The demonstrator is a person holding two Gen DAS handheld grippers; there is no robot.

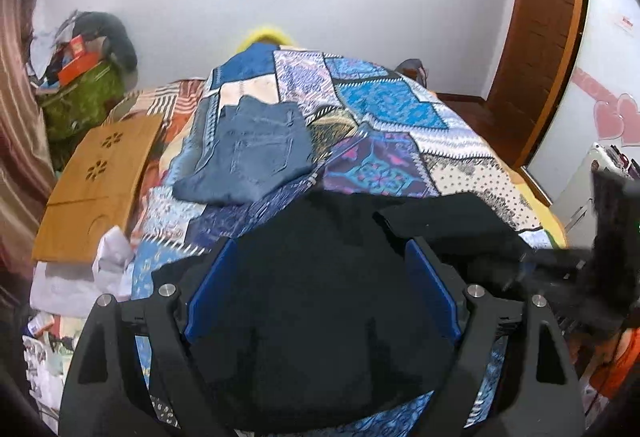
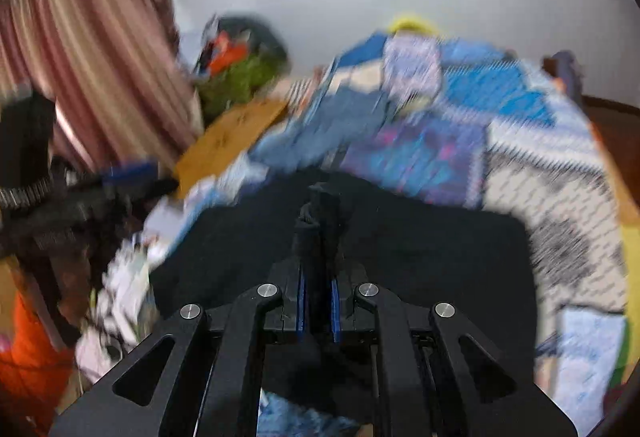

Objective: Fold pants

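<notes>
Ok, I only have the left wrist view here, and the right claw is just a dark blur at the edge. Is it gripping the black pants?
Observer: Yes. In the right wrist view the right claw is shut on a fold of the black pants.
Operator: Does cloth stick out past its tips?
Observer: Yes, a dark bunch stands up beyond the blue pads.
Operator: Does that view catch the left claw?
Observer: Only as a blur at its left edge; the left claw shows one blue pad there.
</notes>
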